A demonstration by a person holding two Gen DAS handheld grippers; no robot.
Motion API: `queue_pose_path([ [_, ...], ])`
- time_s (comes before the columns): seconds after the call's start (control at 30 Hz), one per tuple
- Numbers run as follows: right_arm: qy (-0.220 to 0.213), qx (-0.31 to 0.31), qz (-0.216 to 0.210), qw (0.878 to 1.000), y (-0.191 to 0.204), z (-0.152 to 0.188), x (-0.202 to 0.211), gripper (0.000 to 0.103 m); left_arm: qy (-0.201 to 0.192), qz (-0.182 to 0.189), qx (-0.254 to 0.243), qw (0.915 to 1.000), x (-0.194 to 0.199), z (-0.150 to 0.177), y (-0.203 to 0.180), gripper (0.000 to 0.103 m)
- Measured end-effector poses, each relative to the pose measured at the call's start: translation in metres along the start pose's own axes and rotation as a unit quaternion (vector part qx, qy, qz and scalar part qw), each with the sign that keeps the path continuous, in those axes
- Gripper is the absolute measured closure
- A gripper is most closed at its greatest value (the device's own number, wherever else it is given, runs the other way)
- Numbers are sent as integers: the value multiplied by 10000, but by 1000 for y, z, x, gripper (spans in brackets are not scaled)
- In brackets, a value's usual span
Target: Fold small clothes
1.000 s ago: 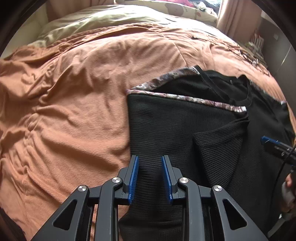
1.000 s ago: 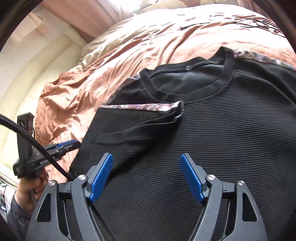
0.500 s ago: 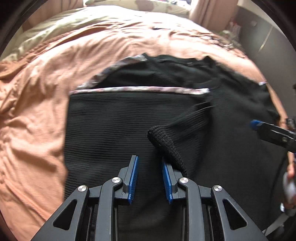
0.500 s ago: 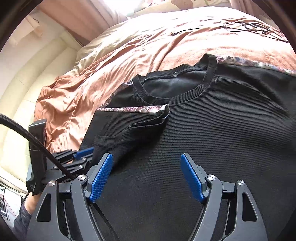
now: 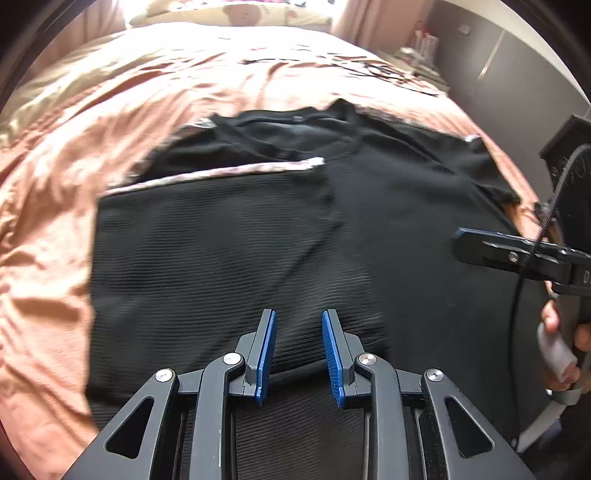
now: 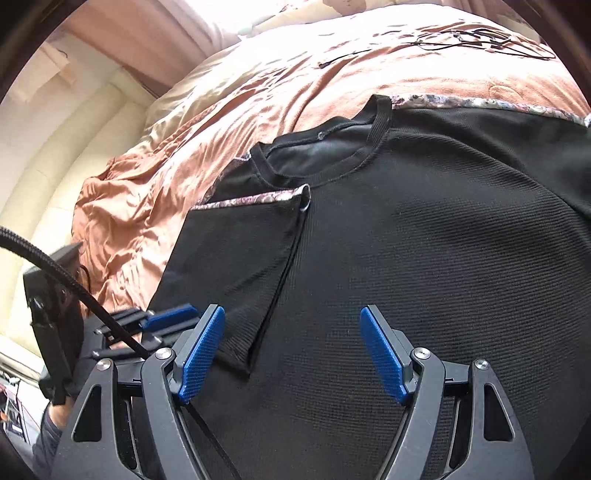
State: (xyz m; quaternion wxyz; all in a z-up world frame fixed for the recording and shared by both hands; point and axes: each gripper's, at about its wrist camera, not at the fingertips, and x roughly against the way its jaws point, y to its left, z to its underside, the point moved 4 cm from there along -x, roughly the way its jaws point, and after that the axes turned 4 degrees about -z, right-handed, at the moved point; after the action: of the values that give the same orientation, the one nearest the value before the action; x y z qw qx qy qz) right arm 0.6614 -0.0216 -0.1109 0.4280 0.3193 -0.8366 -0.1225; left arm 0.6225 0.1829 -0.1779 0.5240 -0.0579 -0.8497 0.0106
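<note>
A black ribbed sweater [image 5: 388,229] lies flat on the orange bedspread [image 5: 55,229], neckline [image 6: 332,162] at the far end. Its left side is folded in, which shows a floral trim [image 6: 255,199]. The sleeve [image 6: 251,266] lies straight down the front, with its cuff [image 6: 236,362] nearest me. My left gripper [image 5: 298,354] hovers low over the sweater's near part; its jaws stand a narrow gap apart with nothing between them. In the right wrist view the left gripper [image 6: 166,325] sits just left of the cuff. My right gripper [image 6: 291,354] is wide open above the sweater's body and holds nothing.
Thin black cables [image 6: 461,40] lie on the far part of the bed. Patterned pillows [image 5: 229,11] and a curtain [image 5: 373,22] stand beyond it. A cream padded wall [image 6: 55,155] runs along one side, grey cabinets [image 5: 517,85] along the other. A hand [image 5: 557,347] holds the right gripper's handle.
My left gripper has swept to the right over the sweater. The sleeve, which lay crosswise with its cuff lifted, now lies straight down the front. My right gripper has drawn back a little.
</note>
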Motion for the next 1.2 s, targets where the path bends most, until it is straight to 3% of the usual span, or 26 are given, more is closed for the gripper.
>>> queue_pose_path([
  [0.2, 0, 86, 62, 9999, -3, -1, -5, 29, 116, -651, 689, 9954, 1, 9, 64, 75],
  [0.47, 53, 81, 158, 9998, -8, 3, -14, 29, 309, -941, 1130, 9886, -15, 22, 114, 75],
  [0.7, 16, 141, 558, 9983, -15, 2, -4, 29, 332, -1140, 1228, 9853, -9, 26, 120, 75],
  [0.97, -385, 2, 729, 9966, -32, -1, 53, 27, 221, -899, 1162, 9889, 17, 15, 86, 74],
  [1.03, -561, -44, 825, 9950, -40, -2, 74, 14, 171, -830, 1139, 9899, 20, 7, 71, 63],
  [1.13, -648, -1, 1064, 9922, -52, 1, 100, 7, 51, -711, 1110, 9913, 22, -5, 51, 42],
  [1.2, -705, 13, 1188, 9904, -61, 2, 115, 2, -45, -668, 1027, 9925, 23, -14, 35, 34],
])
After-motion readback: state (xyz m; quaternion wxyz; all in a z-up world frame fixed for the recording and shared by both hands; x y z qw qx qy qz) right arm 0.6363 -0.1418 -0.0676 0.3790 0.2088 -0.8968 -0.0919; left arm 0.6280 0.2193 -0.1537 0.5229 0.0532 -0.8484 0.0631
